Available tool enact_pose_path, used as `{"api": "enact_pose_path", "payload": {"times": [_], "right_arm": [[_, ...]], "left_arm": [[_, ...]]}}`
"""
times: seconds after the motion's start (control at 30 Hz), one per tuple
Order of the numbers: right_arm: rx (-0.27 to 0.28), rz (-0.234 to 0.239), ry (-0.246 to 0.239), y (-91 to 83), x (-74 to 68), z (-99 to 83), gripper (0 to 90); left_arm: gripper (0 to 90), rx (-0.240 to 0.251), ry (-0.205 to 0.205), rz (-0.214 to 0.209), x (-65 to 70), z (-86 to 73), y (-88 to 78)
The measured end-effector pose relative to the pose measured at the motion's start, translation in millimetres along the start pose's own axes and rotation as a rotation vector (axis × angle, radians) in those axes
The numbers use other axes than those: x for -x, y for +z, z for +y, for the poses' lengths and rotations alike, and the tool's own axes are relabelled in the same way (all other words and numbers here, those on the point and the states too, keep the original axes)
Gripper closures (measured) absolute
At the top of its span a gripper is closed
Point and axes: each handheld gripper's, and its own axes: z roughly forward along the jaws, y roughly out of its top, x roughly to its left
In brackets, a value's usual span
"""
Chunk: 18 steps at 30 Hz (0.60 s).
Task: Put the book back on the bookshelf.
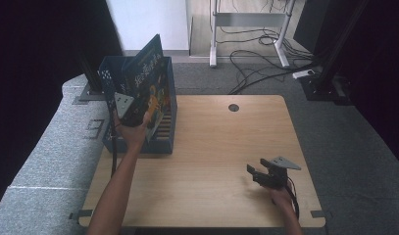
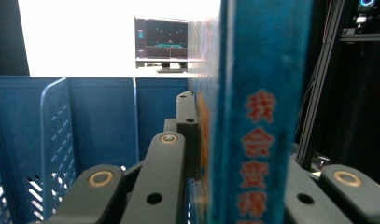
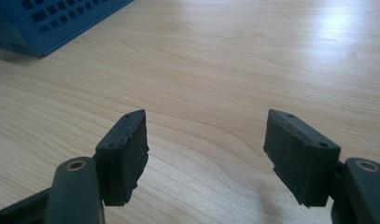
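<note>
blue book [image 2: 257,112], red Chinese spine lettering

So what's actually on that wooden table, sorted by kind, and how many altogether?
Blue perforated file rack: 1
Blue picture book, clamped by the left gripper above the rack: 1
Hand-held grippers, counting the right gripper with its jaws open above the table: 2
Total: 4
</note>
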Motion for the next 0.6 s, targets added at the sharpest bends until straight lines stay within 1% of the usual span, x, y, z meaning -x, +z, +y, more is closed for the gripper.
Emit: {"api": "enact_pose_path", "payload": {"times": [0.17,0.23,0.33,0.43,0.6], "right_arm": [[-0.001,-0.002,-0.005,0.1,0.0,-0.2,29.7],[-0.002,-0.003,-0.005,0.0,0.1,-0.3,29.7],[-0.003,-0.002,-0.008,0.1,-0.3,-0.3,29.7],[0.000,-0.004,-0.009,-0.5,-0.4,-0.1,29.5],[0.003,-0.007,-0.003,-2.1,0.1,-0.1,29.4]], "left_arm": [[82.7,0.001,0.007,0.026,1.5,-4.8,6.1],[82.7,-0.009,0.017,0.034,0.5,-5.7,10.5],[82.7,-0.006,-0.001,0.050,-0.4,-9.5,15.7],[82.7,-0.006,-0.019,0.053,-0.7,-14.7,19.7],[82.6,0.000,-0.017,0.052,0.5,-20.0,23.5]]}}
